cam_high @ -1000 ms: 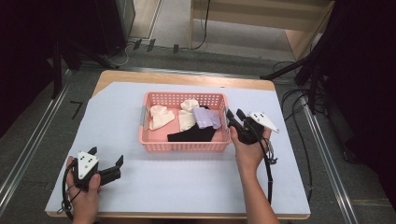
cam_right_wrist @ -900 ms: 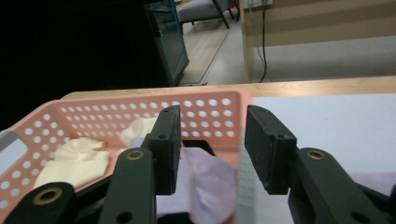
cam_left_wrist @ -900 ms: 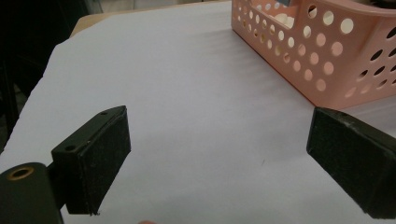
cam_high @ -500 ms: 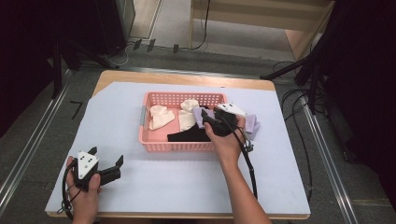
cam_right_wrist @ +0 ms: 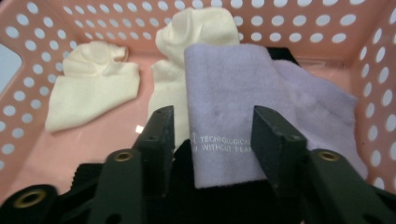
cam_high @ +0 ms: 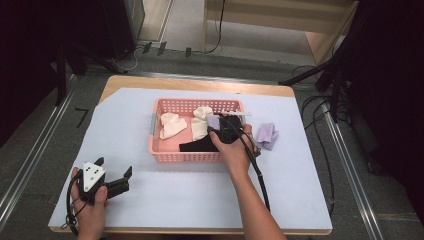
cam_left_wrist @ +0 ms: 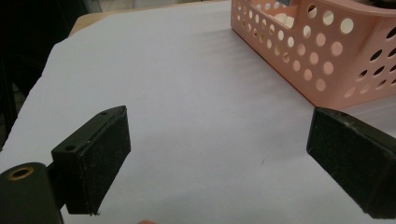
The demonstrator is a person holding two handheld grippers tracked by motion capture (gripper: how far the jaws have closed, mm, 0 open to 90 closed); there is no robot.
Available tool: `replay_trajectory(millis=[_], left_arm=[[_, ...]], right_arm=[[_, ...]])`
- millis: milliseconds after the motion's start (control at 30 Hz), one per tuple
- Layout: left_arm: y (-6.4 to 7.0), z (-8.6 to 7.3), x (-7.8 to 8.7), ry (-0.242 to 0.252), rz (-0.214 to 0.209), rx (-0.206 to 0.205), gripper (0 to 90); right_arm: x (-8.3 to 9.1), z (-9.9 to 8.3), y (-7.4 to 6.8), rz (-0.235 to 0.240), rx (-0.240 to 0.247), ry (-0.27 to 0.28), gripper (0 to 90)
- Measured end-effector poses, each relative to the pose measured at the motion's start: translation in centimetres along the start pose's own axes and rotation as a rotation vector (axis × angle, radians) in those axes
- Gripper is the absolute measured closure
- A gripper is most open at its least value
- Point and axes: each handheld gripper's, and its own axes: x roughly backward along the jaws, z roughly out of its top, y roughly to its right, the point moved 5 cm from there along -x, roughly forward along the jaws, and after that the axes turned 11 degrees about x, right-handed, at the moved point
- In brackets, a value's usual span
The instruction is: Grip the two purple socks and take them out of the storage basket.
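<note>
A pink perforated basket (cam_high: 187,156) stands mid-table with cream socks (cam_high: 171,125), a black sock (cam_high: 197,146) and a lavender sock (cam_high: 213,121) inside. My right gripper (cam_high: 223,126) reaches into its right half. In the right gripper view the gripper (cam_right_wrist: 212,126) is open, its jaws standing either side of the lavender sock (cam_right_wrist: 224,93), which lies over the black sock (cam_right_wrist: 224,205). A second lavender sock (cam_high: 267,135) lies on the table right of the basket. My left gripper (cam_high: 114,167) rests open near the front left; nothing sits between its jaws (cam_left_wrist: 219,154).
A white sheet (cam_high: 200,200) covers the wooden table (cam_high: 200,84). The basket's corner (cam_left_wrist: 327,56) is ahead and right of the left gripper. The right gripper's cable (cam_high: 260,177) trails along the forearm. Cables and stands (cam_high: 320,105) lie on the floor right of the table.
My right gripper moved left from beside the basket's right edge to inside it, over the lavender sock. A lavender sock now shows on the table right of the basket. The left gripper stayed put.
</note>
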Motion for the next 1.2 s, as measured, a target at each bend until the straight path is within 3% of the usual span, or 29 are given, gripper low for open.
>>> replay_trajectory(millis=[167, 267, 533, 833, 1067, 1200], left_arm=[[0.0, 0.0, 0.0, 0.001, 0.000, 0.000, 7.0], [0.0, 0.0, 0.0, -0.005, 0.001, -0.001, 7.0], [0.0, 0.0, 0.0, -0.003, 0.000, -0.001, 6.9], [0.0, 0.0, 0.0, -0.001, 0.003, -0.005, 6.9], [0.0, 0.0, 0.0, -0.001, 0.003, -0.003, 7.0], [0.0, 0.0, 0.0, -0.002, 0.003, -0.002, 6.9]], right_arm=[[-0.1, -0.3, 0.3, 0.030, -0.016, -0.034, 78.2], [0.2, -0.2, 0.7, 0.016, 0.006, -0.007, 86.1], [2.0, 0.2, 1.6, -0.055, 0.058, 0.149, 88.7], [4.9, 1.5, 1.7, -0.056, 0.101, 0.330, 88.9], [6.4, 2.2, 1.6, -0.067, 0.127, 0.430, 88.9], [7.2, 2.6, 2.0, -0.068, 0.114, 0.471, 88.9]])
